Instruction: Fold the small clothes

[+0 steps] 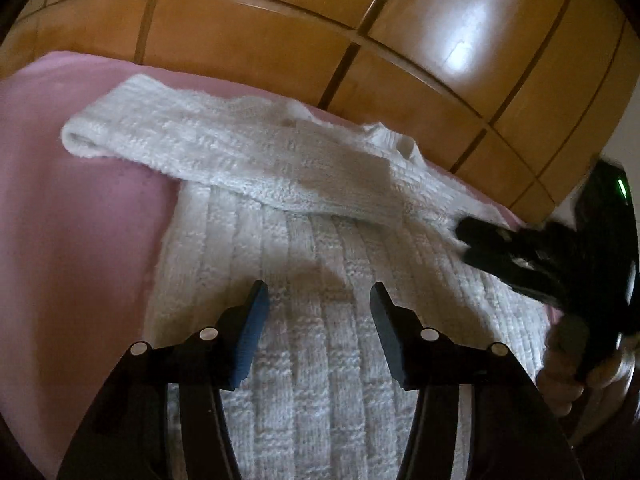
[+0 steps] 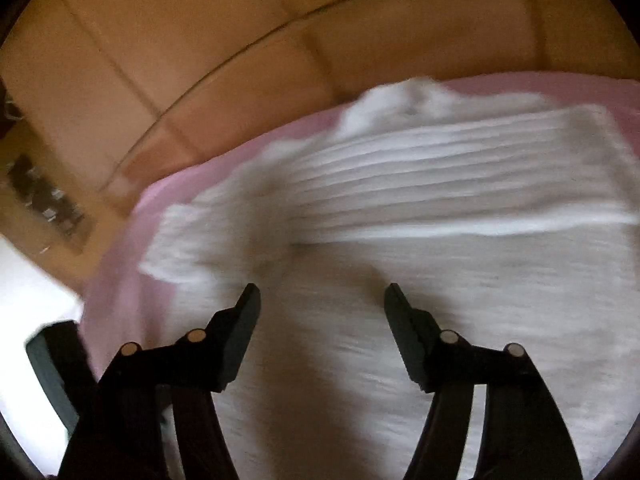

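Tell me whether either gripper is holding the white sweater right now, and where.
Neither. The left gripper and right gripper are open above the sweater.

The left gripper (image 1: 318, 300) had two black fingers tipped with dark blue ribbed pads (image 1: 250, 336), each finger arm carrying two round silver rivets. At three o'clock in the left wrist view, the right gripper (image 1: 466, 242) appeared black, with a small green light on its body. Seen from its own camera, its black fingers (image 2: 236, 336) bore matching pale rivets.
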The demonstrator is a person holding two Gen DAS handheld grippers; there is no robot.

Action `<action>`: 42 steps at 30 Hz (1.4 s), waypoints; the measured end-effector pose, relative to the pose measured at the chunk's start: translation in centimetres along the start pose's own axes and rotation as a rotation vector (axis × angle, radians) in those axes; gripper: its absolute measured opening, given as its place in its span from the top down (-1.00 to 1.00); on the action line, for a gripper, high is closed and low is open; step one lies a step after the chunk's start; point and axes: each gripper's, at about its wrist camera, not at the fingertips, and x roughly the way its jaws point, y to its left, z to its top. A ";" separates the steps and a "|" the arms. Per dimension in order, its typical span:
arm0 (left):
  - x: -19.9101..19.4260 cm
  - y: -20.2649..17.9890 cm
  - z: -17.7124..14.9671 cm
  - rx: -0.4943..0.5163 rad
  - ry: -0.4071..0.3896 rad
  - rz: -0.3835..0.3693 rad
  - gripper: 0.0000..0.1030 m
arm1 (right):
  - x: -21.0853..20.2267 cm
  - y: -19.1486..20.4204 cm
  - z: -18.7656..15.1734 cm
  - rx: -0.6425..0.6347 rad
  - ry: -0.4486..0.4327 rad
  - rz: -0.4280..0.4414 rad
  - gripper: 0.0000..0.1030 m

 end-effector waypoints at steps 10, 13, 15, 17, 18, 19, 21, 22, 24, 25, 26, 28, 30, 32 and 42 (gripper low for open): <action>0.4 0.6 -0.4 -0.014 -0.026 -0.044 -0.05 | 5.3 4.8 2.6 -0.070 0.069 -0.095 0.78; 0.5 0.3 -0.3 0.002 -0.026 -0.050 -0.18 | 2.4 6.4 3.3 -0.162 -0.029 -0.131 0.87; 0.5 0.0 -0.2 0.012 -0.026 -0.041 -0.18 | 0.3 7.0 4.3 -0.201 -0.102 -0.161 0.87; 0.6 0.0 -0.2 0.013 -0.025 -0.039 -0.18 | -1.6 7.1 5.4 -0.245 -0.163 -0.203 0.87; 0.6 0.1 -0.2 0.013 -0.025 -0.040 -0.18 | -2.2 6.8 5.9 -0.254 -0.177 -0.217 0.88; 0.7 0.1 -0.2 0.013 -0.024 -0.039 -0.18 | -3.1 6.2 6.5 -0.255 -0.196 -0.240 0.88; 0.7 0.0 -0.3 0.017 -0.023 -0.035 -0.18 | -4.8 4.4 7.4 -0.240 -0.227 -0.270 0.88; 0.7 -0.1 -0.2 0.019 -0.022 -0.033 -0.18 | -5.5 3.6 7.8 -0.228 -0.244 -0.288 0.88; 0.8 0.0 -0.2 0.019 -0.022 -0.033 -0.18 | -6.5 1.9 8.5 -0.193 -0.269 -0.325 0.88; 0.8 0.0 -0.2 0.019 -0.022 -0.033 -0.18 | -6.8 1.1 8.8 -0.176 -0.275 -0.340 0.88; 0.8 -0.1 -0.2 0.020 -0.022 -0.032 -0.18 | -7.2 -0.1 9.0 -0.154 -0.281 -0.358 0.88; 0.9 -0.1 -0.2 0.022 -0.021 -0.029 -0.18 | -8.2 -2.3 9.1 -0.112 -0.290 -0.393 0.88; 0.9 0.0 -0.1 0.023 -0.020 -0.028 -0.18 | -9.0 -4.7 8.9 -0.072 -0.300 -0.440 0.88; 0.9 -0.1 -0.1 0.025 -0.016 -0.025 -0.18 | -9.5 -6.9 8.7 -0.029 -0.303 -0.475 0.88; 1.4 -0.6 3.6 -0.067 0.048 -0.117 -0.37 | -8.8 -15.4 5.8 0.182 -0.214 -0.500 1.00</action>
